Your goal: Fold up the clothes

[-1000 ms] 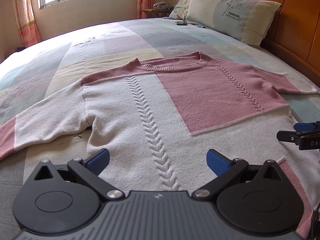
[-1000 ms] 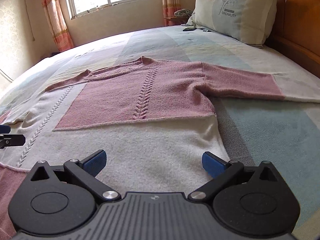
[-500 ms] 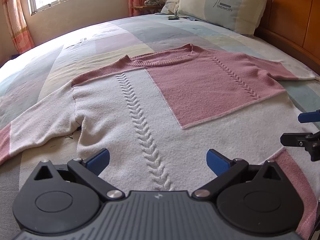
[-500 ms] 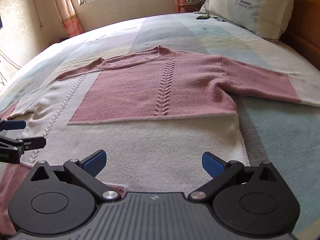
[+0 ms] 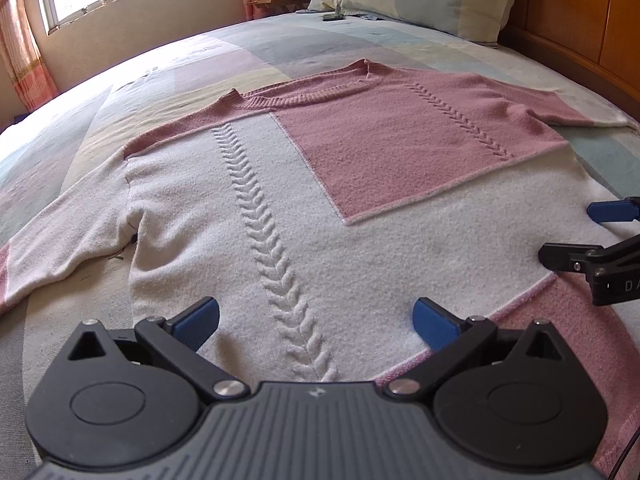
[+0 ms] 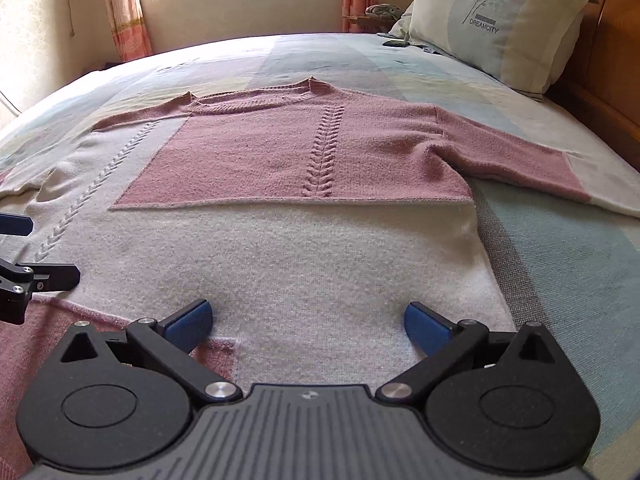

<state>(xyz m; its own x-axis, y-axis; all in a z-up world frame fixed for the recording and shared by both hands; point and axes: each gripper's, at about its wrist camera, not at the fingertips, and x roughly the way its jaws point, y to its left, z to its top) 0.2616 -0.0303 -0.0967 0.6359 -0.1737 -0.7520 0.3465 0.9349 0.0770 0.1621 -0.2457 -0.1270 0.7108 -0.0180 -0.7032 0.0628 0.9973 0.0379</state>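
Bedspread [image 5: 168, 80] in pale colour blocks fills both views, and across the middle of each frame we see the pink-and-cream sweater [image 5: 320, 208] lying flat, neckline toward the top, sleeves spread to either side. Our left gripper [image 5: 316, 316] and right gripper [image 6: 308, 316] sit at the bottom centre over its hem — jaws wide apart, holding nothing — while a pillow [image 6: 496, 20] leans in the upper right.

The pink-and-cream knitted sweater [image 5: 280, 208] loses its hem behind the left tongs [image 5: 316, 318] and its left cuff past the frame edge. The small dark flat object [image 6: 394, 43] near the bed's head is too small to identify.
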